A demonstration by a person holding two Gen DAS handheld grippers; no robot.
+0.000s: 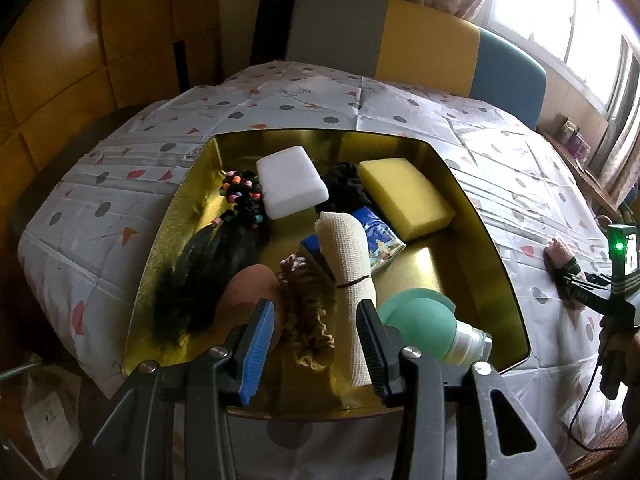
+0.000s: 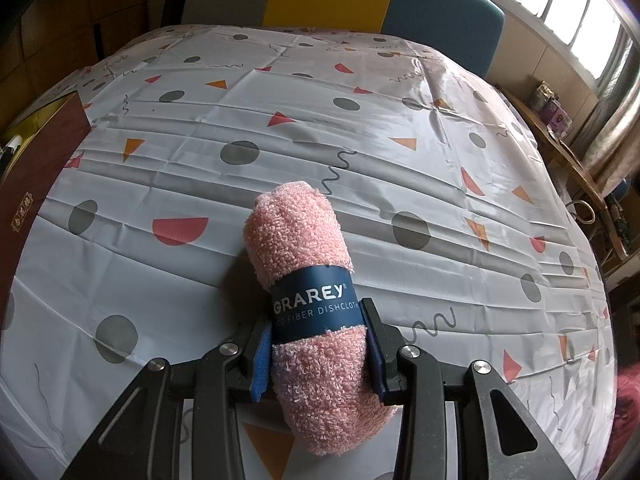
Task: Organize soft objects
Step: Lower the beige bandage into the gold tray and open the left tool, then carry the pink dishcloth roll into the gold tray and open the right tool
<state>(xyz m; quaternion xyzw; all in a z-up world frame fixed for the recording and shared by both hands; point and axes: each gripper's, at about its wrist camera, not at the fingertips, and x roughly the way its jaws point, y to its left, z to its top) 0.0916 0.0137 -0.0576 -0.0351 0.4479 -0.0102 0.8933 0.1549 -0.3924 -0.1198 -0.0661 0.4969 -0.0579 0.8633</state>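
Note:
A gold-lined box (image 1: 480,224) on the table holds several soft objects: a white sponge (image 1: 290,182), a yellow sponge (image 1: 406,194), a black scrunchie (image 1: 346,186), a cream rolled bandage (image 1: 352,280), black hair with coloured beads (image 1: 216,264), a curly blond hairpiece (image 1: 310,320) and a green puff (image 1: 416,316). My left gripper (image 1: 316,340) hovers open over the box's near side, empty. My right gripper (image 2: 318,350) is shut on a rolled pink dishcloth (image 2: 298,240) with a blue paper band, low over the tablecloth. The cloth also shows in the left wrist view (image 1: 558,252).
The table carries a white cloth (image 2: 360,120) printed with dots and triangles. The box's dark red outer wall (image 2: 36,176) stands at the left of the right wrist view. A grey, yellow and blue chair back (image 1: 424,52) is behind the table. A window (image 2: 580,8) is at the far right.

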